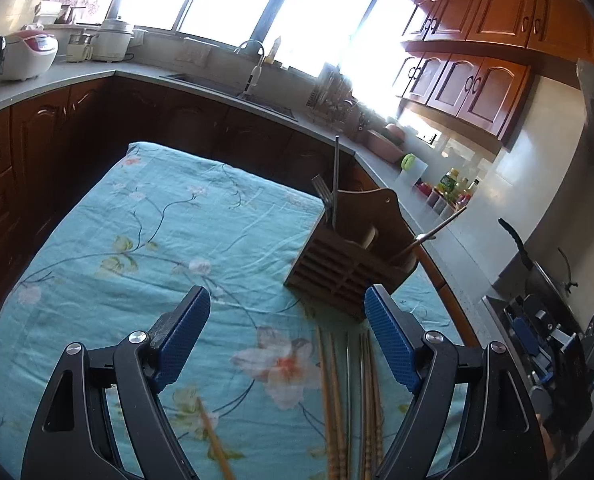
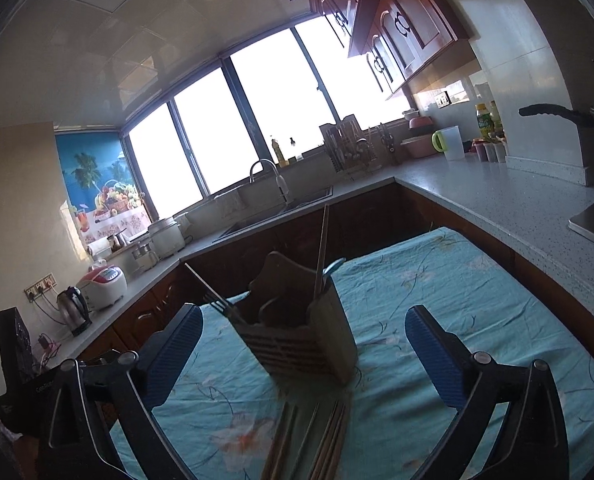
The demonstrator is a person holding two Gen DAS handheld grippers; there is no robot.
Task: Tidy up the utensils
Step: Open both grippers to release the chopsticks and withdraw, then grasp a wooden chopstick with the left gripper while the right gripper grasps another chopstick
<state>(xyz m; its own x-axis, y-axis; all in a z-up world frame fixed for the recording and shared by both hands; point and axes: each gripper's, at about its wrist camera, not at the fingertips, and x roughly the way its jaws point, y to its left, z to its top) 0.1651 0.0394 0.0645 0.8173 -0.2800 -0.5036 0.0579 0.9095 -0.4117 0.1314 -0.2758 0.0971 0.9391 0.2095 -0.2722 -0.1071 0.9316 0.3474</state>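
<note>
Now, chopsticks (image 1: 333, 400) wait near the wooden utensil holder (image 1: 337, 264)
Thin, stiff, light, slippery; pinch mid-shaft. Left gripper (image 1: 287, 312) and right gripper (image 2: 303, 330) both gape, empty

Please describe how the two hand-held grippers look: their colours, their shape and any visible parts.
Both the left gripper and the right gripper look alike: black angular frames with triangular cut-outs, round silver pivot bolts, and two long fingers faced with blue pads of a fine dotted texture. No cables, markings or sleeves are visible on them.
</note>
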